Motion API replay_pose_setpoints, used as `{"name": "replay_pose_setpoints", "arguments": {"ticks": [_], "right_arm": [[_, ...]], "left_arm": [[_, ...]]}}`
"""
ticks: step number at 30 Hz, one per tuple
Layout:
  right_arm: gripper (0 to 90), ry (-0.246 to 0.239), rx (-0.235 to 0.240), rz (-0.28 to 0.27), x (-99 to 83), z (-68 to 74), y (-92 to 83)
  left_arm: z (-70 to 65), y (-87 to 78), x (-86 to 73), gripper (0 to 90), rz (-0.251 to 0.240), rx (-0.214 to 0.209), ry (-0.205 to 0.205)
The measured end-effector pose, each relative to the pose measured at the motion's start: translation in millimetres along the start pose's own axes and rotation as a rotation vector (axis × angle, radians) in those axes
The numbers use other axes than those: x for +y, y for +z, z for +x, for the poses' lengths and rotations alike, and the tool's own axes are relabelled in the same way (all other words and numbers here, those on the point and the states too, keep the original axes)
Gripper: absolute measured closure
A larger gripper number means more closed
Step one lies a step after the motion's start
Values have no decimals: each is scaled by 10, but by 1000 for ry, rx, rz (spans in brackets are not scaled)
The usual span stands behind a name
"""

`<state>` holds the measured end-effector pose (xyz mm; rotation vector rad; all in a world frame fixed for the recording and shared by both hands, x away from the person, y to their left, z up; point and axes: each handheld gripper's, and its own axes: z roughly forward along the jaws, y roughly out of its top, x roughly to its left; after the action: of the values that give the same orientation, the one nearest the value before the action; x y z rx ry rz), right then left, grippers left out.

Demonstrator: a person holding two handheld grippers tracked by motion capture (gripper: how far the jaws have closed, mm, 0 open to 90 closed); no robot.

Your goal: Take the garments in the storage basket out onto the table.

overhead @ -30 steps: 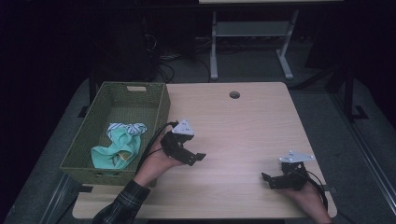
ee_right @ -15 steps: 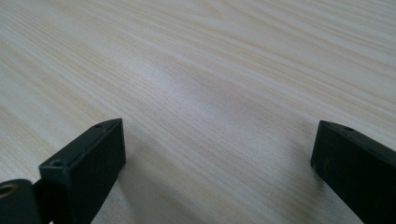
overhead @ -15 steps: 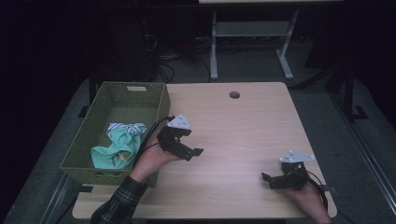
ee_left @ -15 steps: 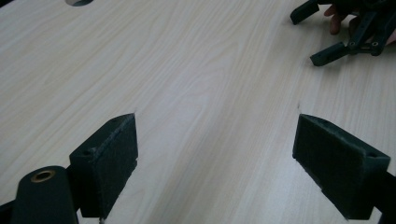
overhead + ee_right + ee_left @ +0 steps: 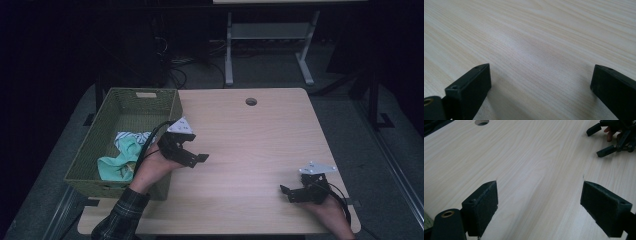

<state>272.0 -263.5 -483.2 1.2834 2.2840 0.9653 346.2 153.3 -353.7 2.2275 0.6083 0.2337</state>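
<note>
- Your left tool [image 5: 192, 152] gapes empty just right of the basket [image 5: 145, 100]; right tool [image 5: 295, 192] also spread, empty.
- The cloths [image 5: 120, 157] look soft, light: pinch a raised fold.

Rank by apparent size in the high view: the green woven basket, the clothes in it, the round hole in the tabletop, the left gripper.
1. green woven basket
2. clothes, teal and white, bunched in the basket
3. left gripper; it sits higher, nearer the camera, so the gap to the clothes is unsure
4. round hole in the tabletop
</note>
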Motion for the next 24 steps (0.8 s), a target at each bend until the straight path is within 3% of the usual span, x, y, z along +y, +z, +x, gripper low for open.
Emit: {"name": "replay_pose_setpoints", "arguments": {"ticks": [20, 24], "right_arm": [[26, 1, 0, -1, 0, 0, 0], [26, 1, 0, -1, 0, 0, 0]], "left_arm": [[170, -192, -100, 139, -6, 42, -46], [198, -221, -116, 139, 8, 50, -40]]}}
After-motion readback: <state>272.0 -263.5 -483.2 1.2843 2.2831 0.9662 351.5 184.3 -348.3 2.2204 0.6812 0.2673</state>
